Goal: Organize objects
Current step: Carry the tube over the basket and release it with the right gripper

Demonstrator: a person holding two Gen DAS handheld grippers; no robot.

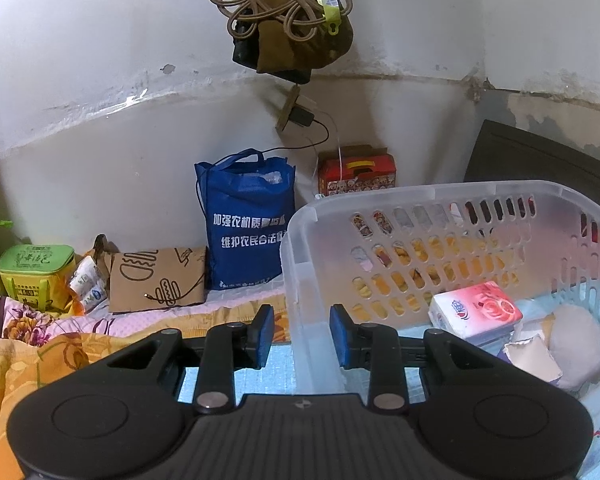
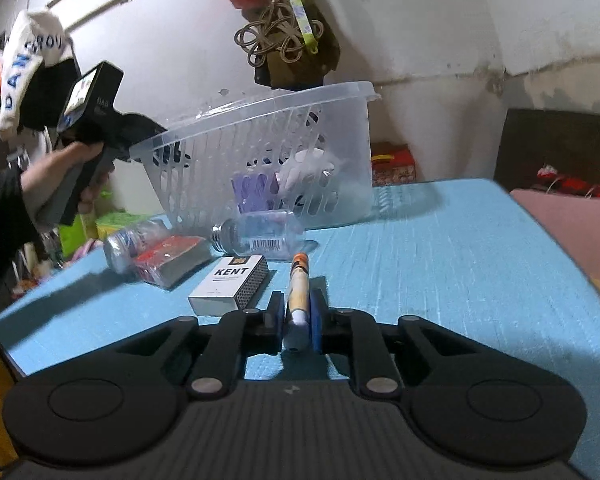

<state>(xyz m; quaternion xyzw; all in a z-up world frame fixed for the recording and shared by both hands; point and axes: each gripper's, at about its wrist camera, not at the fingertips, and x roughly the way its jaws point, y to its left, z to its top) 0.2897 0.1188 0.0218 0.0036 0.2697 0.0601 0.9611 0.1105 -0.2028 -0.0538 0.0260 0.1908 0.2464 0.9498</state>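
A translucent white basket point(image 1: 440, 190) stands on the blue mat point(image 2: 440, 260). My left gripper point(image 1: 302, 320) grips the basket's near corner wall, one blue pad inside and one outside. The right wrist view shows a hand point(image 2: 60, 168) holding that gripper at the basket point(image 2: 260, 100) rim. Inside lie a red-and-white tissue pack point(image 1: 476, 308), a torn packet point(image 1: 532, 356) and a white round lump point(image 1: 576, 336). My right gripper point(image 2: 297, 296) is shut on a slim white tube with an orange tip point(image 2: 300, 272), low over the mat.
On the mat lie a KENT box point(image 2: 232, 280), a clear bottle point(image 2: 260, 236), a red wrapped pack point(image 2: 168, 260) and a crumpled bottle point(image 2: 128, 244). By the wall stand a blue bag point(image 1: 248, 220), a brown paper bag point(image 1: 156, 276), a green box point(image 1: 36, 272) and a red box point(image 1: 356, 172).
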